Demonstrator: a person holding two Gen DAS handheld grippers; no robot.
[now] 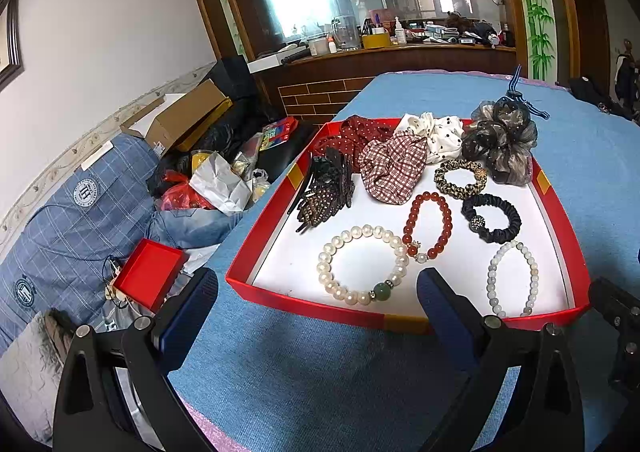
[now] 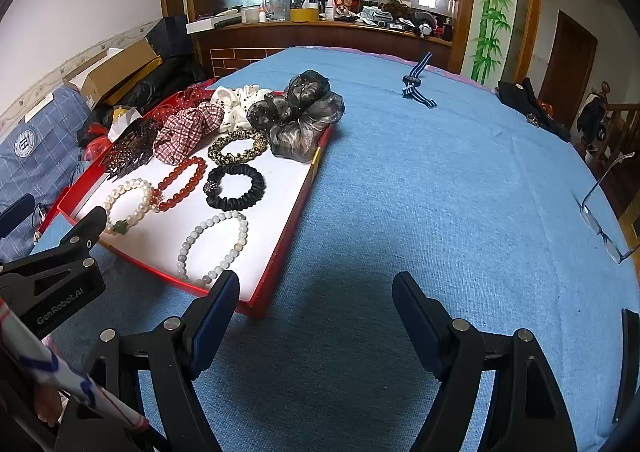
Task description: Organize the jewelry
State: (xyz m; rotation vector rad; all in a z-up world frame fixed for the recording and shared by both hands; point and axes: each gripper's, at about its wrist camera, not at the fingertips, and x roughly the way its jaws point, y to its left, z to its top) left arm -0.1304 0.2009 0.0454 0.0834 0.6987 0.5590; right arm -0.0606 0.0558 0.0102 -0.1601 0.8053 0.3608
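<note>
A table covered in blue woven cloth (image 2: 420, 192) fills most of both views. On it, left of centre in the right wrist view and centre-right in the left wrist view, lies a shallow red cardboard tray with a white floor (image 1: 558, 208). Along the tray's far edge sit a smoky grey-black organza scrunchie (image 1: 500, 140), a white dotted scrunchie (image 1: 440, 134), a red-and-white checked scrunchie (image 1: 394, 168), a dark red polka-dot scrunchie (image 1: 352, 132) and a dark studded hair claw (image 1: 324, 192). Nearer lie a black satin hair tie (image 1: 494, 218), a leopard-print hair tie (image 1: 460, 178), a white pearl bracelet with a green bead (image 1: 362, 264), a red bead bracelet (image 1: 426, 226) and a pale grey bead bracelet (image 1: 512, 278).

The left gripper (image 1: 318, 294) hovers at the tray's near edge, fingers spread wide, holding nothing. The right gripper (image 2: 314, 294) hangs over bare cloth beside the tray, fingers likewise apart and empty. A striped blue ribbon tie (image 2: 416, 84) lies far back; wire-framed glasses (image 2: 608, 208) rest at the right edge.
</note>
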